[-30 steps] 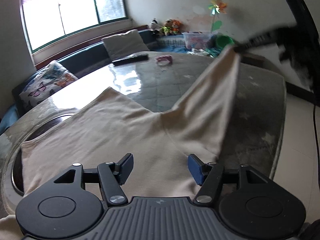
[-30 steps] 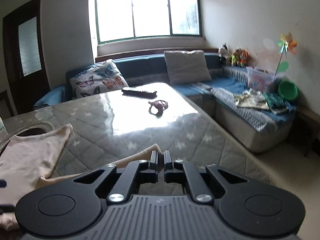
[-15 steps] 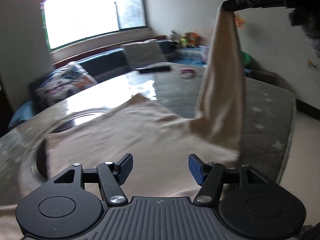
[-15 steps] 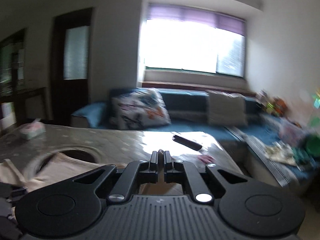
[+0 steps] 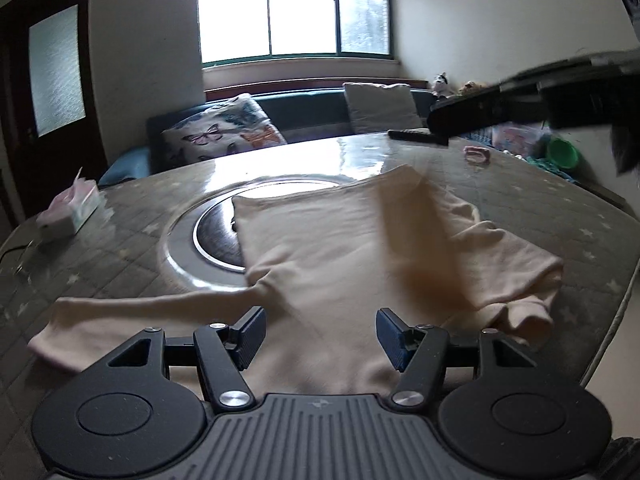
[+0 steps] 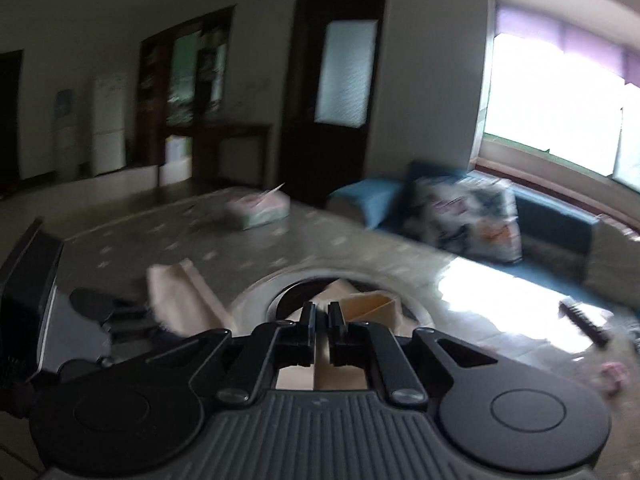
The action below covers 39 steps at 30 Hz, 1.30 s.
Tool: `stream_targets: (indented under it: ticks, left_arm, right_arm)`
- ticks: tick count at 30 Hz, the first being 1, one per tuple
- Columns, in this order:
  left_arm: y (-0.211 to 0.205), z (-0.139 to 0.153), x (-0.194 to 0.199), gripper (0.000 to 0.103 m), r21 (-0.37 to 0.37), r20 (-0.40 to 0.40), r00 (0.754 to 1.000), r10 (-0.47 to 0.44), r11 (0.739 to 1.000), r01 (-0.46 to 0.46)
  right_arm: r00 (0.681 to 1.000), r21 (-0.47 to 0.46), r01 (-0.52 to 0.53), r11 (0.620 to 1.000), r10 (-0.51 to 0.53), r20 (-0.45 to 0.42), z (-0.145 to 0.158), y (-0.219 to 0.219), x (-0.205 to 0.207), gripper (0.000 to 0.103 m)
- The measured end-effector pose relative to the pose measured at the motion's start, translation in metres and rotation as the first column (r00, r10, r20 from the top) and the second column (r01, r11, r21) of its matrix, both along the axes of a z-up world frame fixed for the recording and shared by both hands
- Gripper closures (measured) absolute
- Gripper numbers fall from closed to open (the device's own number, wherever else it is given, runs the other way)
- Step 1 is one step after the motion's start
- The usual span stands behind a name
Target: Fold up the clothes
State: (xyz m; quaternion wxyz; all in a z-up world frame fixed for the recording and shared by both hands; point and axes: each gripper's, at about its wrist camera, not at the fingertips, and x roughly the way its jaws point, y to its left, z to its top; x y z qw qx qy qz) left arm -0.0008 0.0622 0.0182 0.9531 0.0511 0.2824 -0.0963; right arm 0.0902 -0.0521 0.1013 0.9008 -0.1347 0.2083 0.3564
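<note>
Left gripper [image 5: 320,334]: jaws set wide apart with nothing between the blue pads; it hangs over the near hem of the shirt without touching it.
Right gripper [image 6: 321,322]: jaws have just been opening to a narrow slit; cream cloth shows through the gap, but motion blur leaves it unclear whether the pads press on it.
Cream long-sleeved shirt [image 5: 328,248]: lies flat on the table, one sleeve [image 5: 132,312] stretched out to the left, the other side folded back over the body into a bunched heap at the right.
Table [image 5: 560,224]: round, under a grey quilted star-print cover, with a metal-ringed round opening [image 5: 216,236] in the middle partly under the shirt.
Tissue box [image 5: 70,210]: on the table's left edge, well apart from the shirt.
Remote control [image 5: 416,136]: at the table's far side, near a small pink item [image 5: 476,155].
Sofa [image 5: 304,110]: behind the table, with a butterfly cushion [image 5: 224,138] and a grey cushion [image 5: 382,106], below the window [image 5: 296,12].
</note>
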Motion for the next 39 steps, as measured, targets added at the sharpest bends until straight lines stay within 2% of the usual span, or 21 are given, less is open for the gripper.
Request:
stream_targets:
  ticks: [4, 9, 15, 17, 22, 28, 31, 33, 39]
  left_arm:
    - [0.004, 0.001, -0.004, 0.04, -0.006, 0.0, 1.0, 0.012, 1.0, -0.012]
    - [0.0, 0.003, -0.005, 0.042, -0.007, 0.001, 1.0, 0.0, 1.0, 0.0]
    - [-0.014, 0.009, 0.006, 0.059, -0.02, 0.014, 0.998, -0.061, 0.998, 0.062]
    - [-0.02, 0.01, 0.011, 0.06, -0.022, 0.012, 0.997, -0.081, 0.996, 0.081]
    - [-0.029, 0.002, 0.023, 0.064, -0.01, -0.023, 0.993, -0.114, 0.993, 0.114]
    - [-0.029, -0.003, 0.034, 0.066, -0.013, -0.055, 0.992, -0.117, 0.993, 0.116]
    - [-0.031, -0.003, 0.04, 0.066, -0.019, -0.057, 0.991, -0.118, 0.993, 0.118]
    - [-0.031, -0.005, 0.043, 0.07, -0.021, -0.063, 0.991, -0.119, 0.993, 0.118]
    - [-0.023, -0.013, 0.049, 0.07, -0.013, -0.1, 0.991, -0.084, 0.996, 0.083]
  right_arm:
    - [1.0, -0.025, -0.016, 1.0, 0.016, -0.012, -0.003, 0.002, -0.001, 0.091]
    - [0.998, -0.108, 0.05, 0.993, -0.052, -0.023, -0.009, -0.029, 0.001, 0.088]
    - [0.981, -0.195, 0.076, 0.978, -0.108, -0.159, -0.051, -0.063, 0.013, 0.088]
    - [0.974, -0.207, 0.079, 0.975, -0.12, -0.194, -0.064, -0.069, 0.015, 0.088]
    - [0.949, -0.202, 0.104, 0.974, -0.158, -0.274, -0.098, -0.088, 0.016, 0.088]
    - [0.956, -0.17, 0.104, 0.98, -0.145, -0.253, -0.086, -0.096, 0.017, 0.086]
    - [0.958, -0.128, 0.141, 0.982, -0.168, -0.231, -0.08, -0.095, 0.036, 0.086]
    - [0.954, -0.106, 0.162, 0.981, -0.183, -0.237, -0.083, -0.094, 0.047, 0.086]
    - [0.933, -0.099, 0.223, 0.97, -0.242, -0.266, -0.101, -0.097, 0.067, 0.087]
